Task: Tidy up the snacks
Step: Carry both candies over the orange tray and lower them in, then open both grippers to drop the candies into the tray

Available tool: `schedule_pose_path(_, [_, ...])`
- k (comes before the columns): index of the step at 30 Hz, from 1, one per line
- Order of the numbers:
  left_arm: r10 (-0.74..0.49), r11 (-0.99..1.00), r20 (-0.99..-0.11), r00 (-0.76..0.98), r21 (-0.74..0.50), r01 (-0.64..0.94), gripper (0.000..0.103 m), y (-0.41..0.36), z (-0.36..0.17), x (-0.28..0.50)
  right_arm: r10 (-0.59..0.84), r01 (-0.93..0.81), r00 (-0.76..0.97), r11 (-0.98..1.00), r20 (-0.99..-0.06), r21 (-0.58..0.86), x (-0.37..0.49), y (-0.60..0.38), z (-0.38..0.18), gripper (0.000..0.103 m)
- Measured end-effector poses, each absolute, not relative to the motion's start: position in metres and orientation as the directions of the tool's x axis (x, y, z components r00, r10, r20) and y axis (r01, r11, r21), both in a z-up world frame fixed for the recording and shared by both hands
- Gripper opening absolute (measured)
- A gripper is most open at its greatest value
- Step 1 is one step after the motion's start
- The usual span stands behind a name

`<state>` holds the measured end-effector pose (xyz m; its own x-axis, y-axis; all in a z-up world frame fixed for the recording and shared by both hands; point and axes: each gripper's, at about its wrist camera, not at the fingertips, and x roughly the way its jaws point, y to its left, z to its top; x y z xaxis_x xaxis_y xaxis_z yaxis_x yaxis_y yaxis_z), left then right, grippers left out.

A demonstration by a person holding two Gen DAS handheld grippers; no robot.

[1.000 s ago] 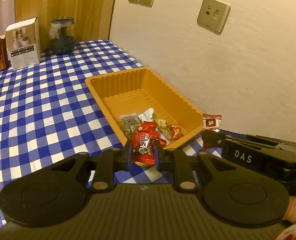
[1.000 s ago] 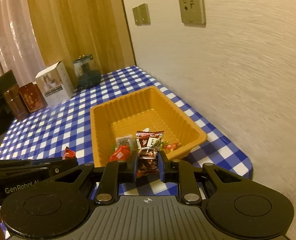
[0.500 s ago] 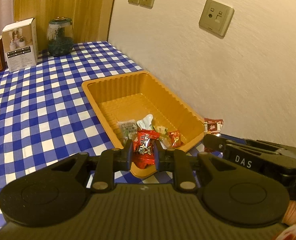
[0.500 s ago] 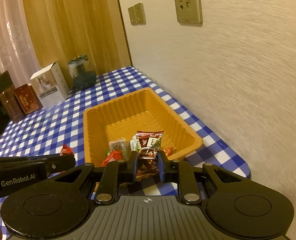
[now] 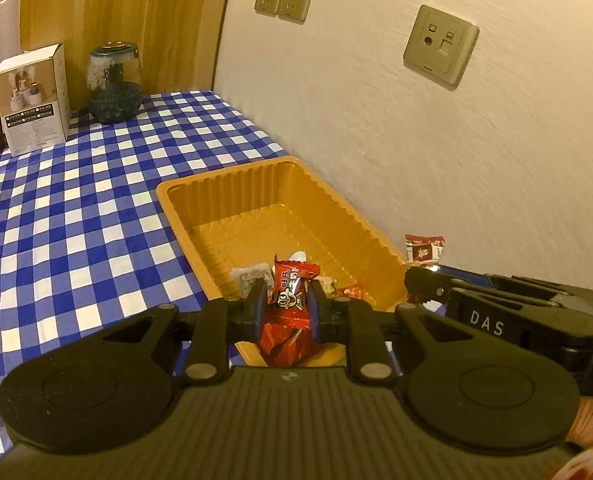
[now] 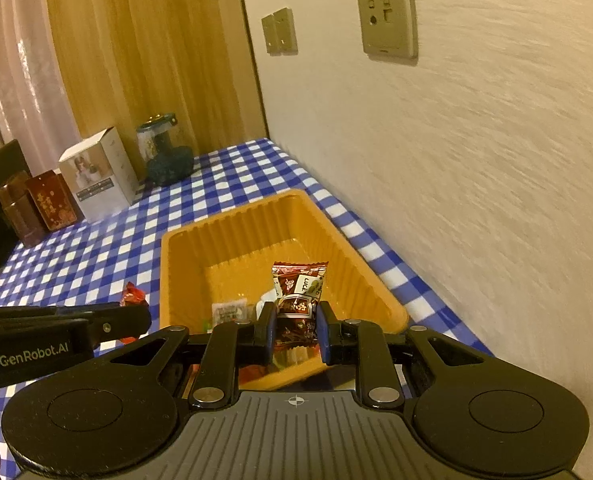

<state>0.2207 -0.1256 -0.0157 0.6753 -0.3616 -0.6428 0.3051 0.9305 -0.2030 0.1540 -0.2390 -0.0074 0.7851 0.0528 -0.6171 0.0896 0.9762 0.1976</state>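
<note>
Both grippers are clamped on snacks above the near end of the tray. Left gripper (image 5: 284, 304): jaws narrow, pads pressing both sides of a red packet (image 5: 290, 300) that stands upright between them, its crimped top edge above the fingertips and its lower end hanging below them over the tray's near rim. Right gripper (image 6: 295, 330): jaws narrow, pads pressing both sides of a brown packet (image 6: 298, 292), also upright, its top edge well above the fingertips and over the tray interior. Each gripper appears in the other's view: the right one at the right edge of the left wrist view, the left one at the left edge of the right wrist view, both just beside the tray's near corners. Table (image 5: 76, 216): covered with a blue-and-white checked cloth, set against a pale textured wall (image 5: 456, 152) carrying wall sockets. Tray (image 6: 184, 248): orange, ribbed walls, lying on the cloth near the wall side of the table. Its far half is bare; several small wrapped snacks (image 5: 252, 278) lie at its near end, partly hidden behind the held packets. At the table's far end, well apart from the tray, stand a white box (image 5: 32, 100), a glass jar (image 5: 114, 80) with dark contents, and red-brown boxes (image 6: 44, 208) beside the white one.
</note>
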Motion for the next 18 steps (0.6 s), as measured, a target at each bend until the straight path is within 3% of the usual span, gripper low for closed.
schedule_pose_path(18, [-0.355, 0.934, -0.655, 0.667, -0.213, 0.288, 0.019, -0.13, -0.028, 0.262, 0.072, 0.057, 0.78, 0.981, -0.622, 0.184, 0.198, -0.244, -0.016, 0.021])
